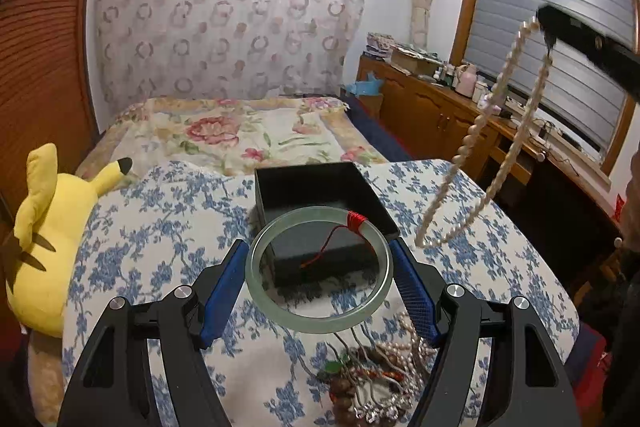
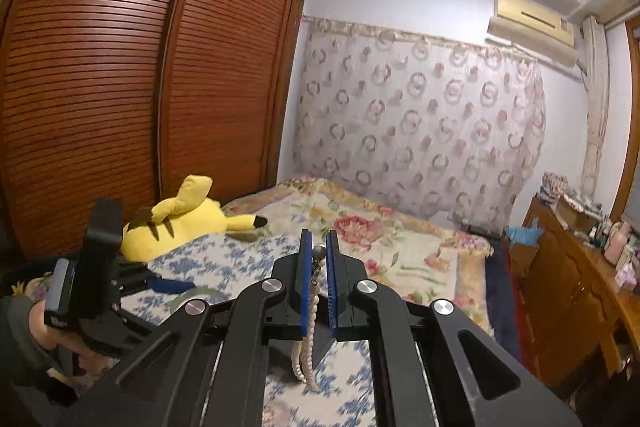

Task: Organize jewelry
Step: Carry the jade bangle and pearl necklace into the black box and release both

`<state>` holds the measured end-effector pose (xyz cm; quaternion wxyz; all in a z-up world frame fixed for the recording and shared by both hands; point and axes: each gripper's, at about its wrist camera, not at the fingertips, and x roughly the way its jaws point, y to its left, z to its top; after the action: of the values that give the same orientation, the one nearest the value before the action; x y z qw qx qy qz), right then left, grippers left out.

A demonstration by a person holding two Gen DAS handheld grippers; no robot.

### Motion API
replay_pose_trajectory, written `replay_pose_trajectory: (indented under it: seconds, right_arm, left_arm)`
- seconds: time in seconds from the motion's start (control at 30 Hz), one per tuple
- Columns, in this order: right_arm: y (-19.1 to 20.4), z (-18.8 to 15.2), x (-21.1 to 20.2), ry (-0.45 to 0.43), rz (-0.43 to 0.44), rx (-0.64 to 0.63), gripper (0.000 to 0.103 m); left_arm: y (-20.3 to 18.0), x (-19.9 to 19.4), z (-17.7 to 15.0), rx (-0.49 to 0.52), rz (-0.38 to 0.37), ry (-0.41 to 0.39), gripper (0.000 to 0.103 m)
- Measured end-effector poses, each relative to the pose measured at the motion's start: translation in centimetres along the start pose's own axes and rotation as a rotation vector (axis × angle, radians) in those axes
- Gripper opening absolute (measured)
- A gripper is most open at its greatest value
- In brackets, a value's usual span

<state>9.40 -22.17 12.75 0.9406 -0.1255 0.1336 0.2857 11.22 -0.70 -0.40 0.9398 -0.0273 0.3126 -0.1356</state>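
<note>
Left gripper (image 1: 320,275) grips jade bangle (image 1: 318,269) above black box (image 1: 324,195); right gripper (image 2: 319,259) pinches pearl necklace (image 1: 492,131), probably by the clasp. Centre each over box, lower, release.

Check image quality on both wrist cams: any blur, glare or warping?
Left wrist: sharp on the jade bangle and black box; the hanging pearl necklace is slightly motion-blurred; fisheye bends the window frame. Right wrist: the blue floral cloth below the jaws is smeared; wardrobe doors bow; no glare.
</note>
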Motion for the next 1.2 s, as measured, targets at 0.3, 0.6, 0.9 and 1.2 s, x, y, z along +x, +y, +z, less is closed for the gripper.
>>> replay_pose_trajectory:
  seconds: [0.3, 0.6, 0.9, 1.2]
  right_arm:
    - [-0.8, 3.0, 4.0, -0.002, -0.023, -0.017, 0.008]
    - [-1.5, 0.7, 9.1, 0.118, -0.009, 0.024, 0.008]
    - [-2.3, -7.7, 15.8, 0.325, 0.109, 0.19, 0.009]
    - [-3.3, -9.2, 13.6, 0.305, 0.093, 0.198, 0.031]
  left_arm:
    - [0.6, 1.6, 1.5, -0.003, 0.019, 0.0, 0.069]
    - [0.5, 2.8, 2.1, 0.001, 0.026, 0.011, 0.069]
    - [0.8, 5.2, 2.0, -0.005, 0.044, 0.043, 0.069]
    - [-0.3, 8.2, 2.4, 0.024, 0.053, 0.08, 0.069]
